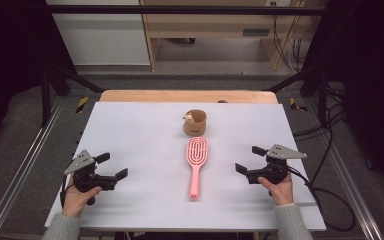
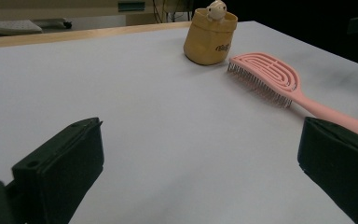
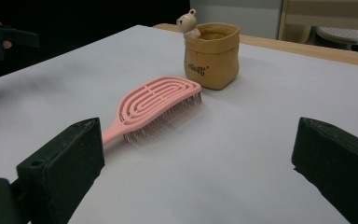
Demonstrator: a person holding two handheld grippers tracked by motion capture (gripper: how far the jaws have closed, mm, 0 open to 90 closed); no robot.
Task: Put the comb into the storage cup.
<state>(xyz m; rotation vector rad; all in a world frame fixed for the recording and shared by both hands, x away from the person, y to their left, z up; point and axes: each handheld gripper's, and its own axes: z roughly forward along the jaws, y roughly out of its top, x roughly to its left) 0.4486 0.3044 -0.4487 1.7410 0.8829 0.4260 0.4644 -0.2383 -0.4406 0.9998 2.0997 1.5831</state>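
My left gripper [image 1: 111, 166] sits low over the white table [image 1: 140, 130], near the edge closest to me. Its two black jaws are spread wide apart and there is nothing between them. A hand [image 1: 77, 199] holds it from behind.

Off to the right of this gripper, and a little ahead of it, lies the pink hairbrush [image 1: 196, 164]. It is flat on the table with its bristles down. Its round head points away from me and its thin handle points back toward me. From my left gripper view, the handle runs just past the tip of the right jaw.

Just past the brush head stands a small tan pouch [image 1: 195, 123] with a tiny bear [image 1: 188, 118] on its rim. It is close to the brush.

My right gripper [image 1: 250, 158] is on the far side of the brush, well apart from it. Its jaws are wide open too, and it holds nothing.
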